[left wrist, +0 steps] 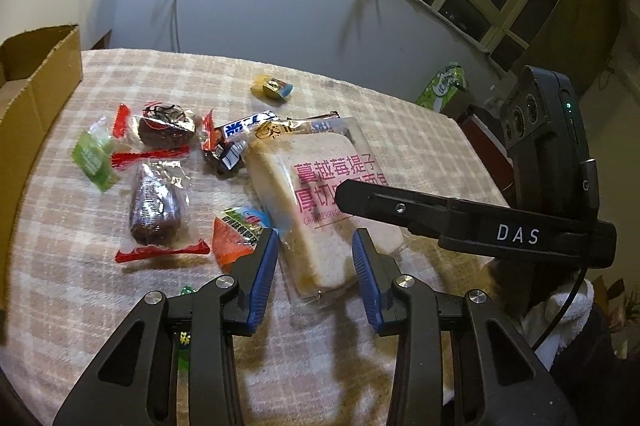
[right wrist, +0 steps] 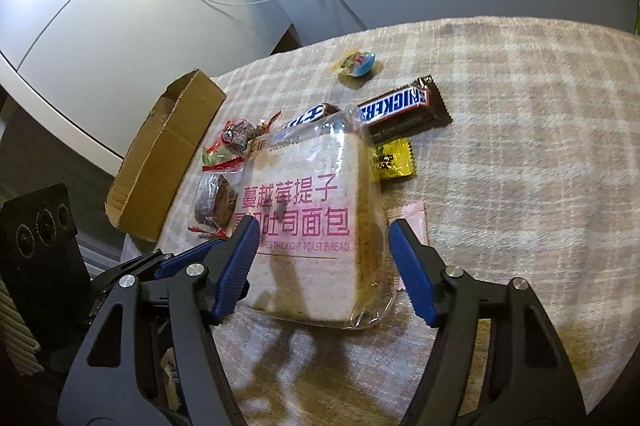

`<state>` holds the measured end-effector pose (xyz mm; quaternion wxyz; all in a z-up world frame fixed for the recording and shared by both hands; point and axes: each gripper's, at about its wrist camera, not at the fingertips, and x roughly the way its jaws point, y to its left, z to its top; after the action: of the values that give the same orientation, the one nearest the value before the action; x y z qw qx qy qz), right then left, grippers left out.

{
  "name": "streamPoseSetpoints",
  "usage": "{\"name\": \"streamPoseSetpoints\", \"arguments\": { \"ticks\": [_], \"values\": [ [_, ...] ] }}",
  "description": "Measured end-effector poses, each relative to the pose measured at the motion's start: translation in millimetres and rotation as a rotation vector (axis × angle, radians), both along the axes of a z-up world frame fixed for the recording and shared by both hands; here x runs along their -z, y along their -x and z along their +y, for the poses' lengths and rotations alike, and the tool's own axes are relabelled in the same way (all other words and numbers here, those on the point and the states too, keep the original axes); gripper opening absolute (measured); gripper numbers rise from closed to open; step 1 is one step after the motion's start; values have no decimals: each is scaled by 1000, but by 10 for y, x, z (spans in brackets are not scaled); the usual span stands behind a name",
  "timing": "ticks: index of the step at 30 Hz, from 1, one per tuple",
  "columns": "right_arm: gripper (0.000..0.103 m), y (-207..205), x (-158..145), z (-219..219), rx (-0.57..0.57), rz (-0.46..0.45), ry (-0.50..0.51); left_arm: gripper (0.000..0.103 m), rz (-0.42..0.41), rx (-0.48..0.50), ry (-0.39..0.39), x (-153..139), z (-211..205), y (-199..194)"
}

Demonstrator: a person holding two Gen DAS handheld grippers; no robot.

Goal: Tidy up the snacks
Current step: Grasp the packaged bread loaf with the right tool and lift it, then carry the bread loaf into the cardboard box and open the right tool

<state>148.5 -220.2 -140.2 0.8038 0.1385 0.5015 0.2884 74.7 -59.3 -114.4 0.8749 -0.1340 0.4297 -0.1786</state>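
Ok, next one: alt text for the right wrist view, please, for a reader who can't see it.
The open right gripper straddles a bagged slice of toast bread on a checked tablecloth. Behind lie a Snickers bar, a yellow candy and other wrapped snacks; a cardboard box sits left.

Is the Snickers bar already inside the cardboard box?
No, the Snickers bar lies on the checked cloth behind the bagged toast bread, apart from the cardboard box.
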Motion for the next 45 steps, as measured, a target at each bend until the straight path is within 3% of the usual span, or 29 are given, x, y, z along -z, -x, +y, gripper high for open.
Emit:
{"name": "streamPoseSetpoints", "arguments": {
  "ticks": [13, 25, 34, 45],
  "values": [
    [60, 15, -28, 69, -13, 4, 4, 34, -8, 16, -14, 50, -74, -60],
    [60, 128, -342, 281, -41, -55, 14, 34, -89, -10, -29, -186, 61, 101],
    [60, 179, -629, 755, -115, -113, 13, 34, -168, -85, -46, -409, 451, 293],
    [60, 209, -788, 1580, -230, -152, 12, 34, -204, -211, -56, -532, 1062, 466]
  ]
}}
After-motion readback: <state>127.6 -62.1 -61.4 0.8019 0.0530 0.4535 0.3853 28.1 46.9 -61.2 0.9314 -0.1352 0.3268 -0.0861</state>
